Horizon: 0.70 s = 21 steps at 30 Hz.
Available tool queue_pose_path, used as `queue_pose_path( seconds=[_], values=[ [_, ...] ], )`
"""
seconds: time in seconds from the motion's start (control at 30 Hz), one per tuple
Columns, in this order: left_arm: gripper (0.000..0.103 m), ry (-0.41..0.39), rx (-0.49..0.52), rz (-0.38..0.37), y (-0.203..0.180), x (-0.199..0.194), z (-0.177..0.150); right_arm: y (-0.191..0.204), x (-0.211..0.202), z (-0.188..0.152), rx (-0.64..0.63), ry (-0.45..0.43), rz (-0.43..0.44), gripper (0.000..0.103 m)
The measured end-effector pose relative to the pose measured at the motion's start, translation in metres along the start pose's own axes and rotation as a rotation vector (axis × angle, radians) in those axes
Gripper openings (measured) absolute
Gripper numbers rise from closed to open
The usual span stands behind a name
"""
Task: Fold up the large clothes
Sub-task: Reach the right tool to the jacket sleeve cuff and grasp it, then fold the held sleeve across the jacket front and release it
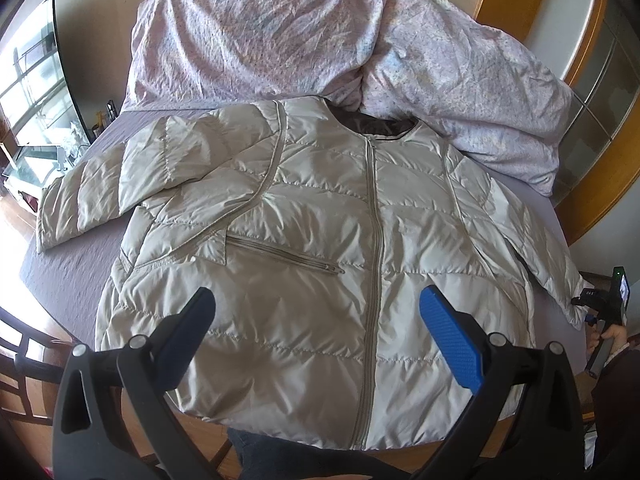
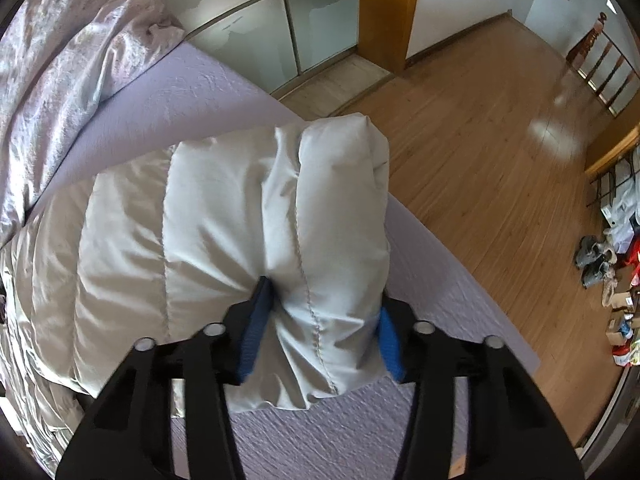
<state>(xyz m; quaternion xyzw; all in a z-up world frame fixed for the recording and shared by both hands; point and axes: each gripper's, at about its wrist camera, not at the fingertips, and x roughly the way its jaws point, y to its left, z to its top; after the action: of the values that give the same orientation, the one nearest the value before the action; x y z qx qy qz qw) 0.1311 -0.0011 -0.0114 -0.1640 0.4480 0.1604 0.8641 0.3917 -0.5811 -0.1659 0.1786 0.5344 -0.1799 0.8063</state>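
A pale cream quilted jacket (image 1: 312,208) lies front-up and zipped on the bed, collar at the far side. Its left sleeve (image 1: 120,184) stretches out towards the left. My left gripper (image 1: 316,292) hovers open over the lower front near the hem, one black finger and one blue pad wide apart, nothing between them. In the right wrist view my right gripper (image 2: 324,296) is shut on the cuff end of the right sleeve (image 2: 224,216), blue pads (image 2: 252,332) pinching the puffy fabric near the bed's right edge. A hand (image 1: 614,334) holding that gripper shows at the far right.
A crumpled floral duvet (image 1: 280,40) is piled along the head of the lavender-sheeted bed (image 1: 68,276). Wooden floor (image 2: 480,140) lies beyond the bed's right edge, with frosted glass doors (image 2: 320,20) and shoes and clutter (image 2: 600,264) at the wall.
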Motion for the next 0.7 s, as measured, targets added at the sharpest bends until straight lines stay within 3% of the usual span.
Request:
queue_pose_path(
  seconds=[0.13, 0.2, 0.37, 0.57, 0.7],
  values=[
    [0.101, 0.0, 0.002, -0.006, 0.009, 0.003, 0.007, 0.003, -0.007, 0.002, 0.018, -0.004, 0.023, 0.017],
    [0.101, -0.006, -0.001, -0.007, 0.016, 0.004, 0.013, 0.014, -0.013, 0.002, -0.006, -0.024, -0.014, 0.014],
    [0.101, -0.018, -0.024, -0.005, 0.04, 0.005, 0.022, 0.051, -0.038, -0.005, -0.081, -0.107, -0.102, 0.013],
    [0.101, -0.013, -0.058, 0.044, 0.076, 0.009, 0.03, 0.116, -0.069, -0.004, -0.177, -0.165, -0.04, 0.013],
    [0.101, -0.021, -0.081, 0.081, 0.103, 0.011, 0.037, 0.172, -0.077, -0.025, -0.274, -0.17, -0.007, 0.013]
  ],
)
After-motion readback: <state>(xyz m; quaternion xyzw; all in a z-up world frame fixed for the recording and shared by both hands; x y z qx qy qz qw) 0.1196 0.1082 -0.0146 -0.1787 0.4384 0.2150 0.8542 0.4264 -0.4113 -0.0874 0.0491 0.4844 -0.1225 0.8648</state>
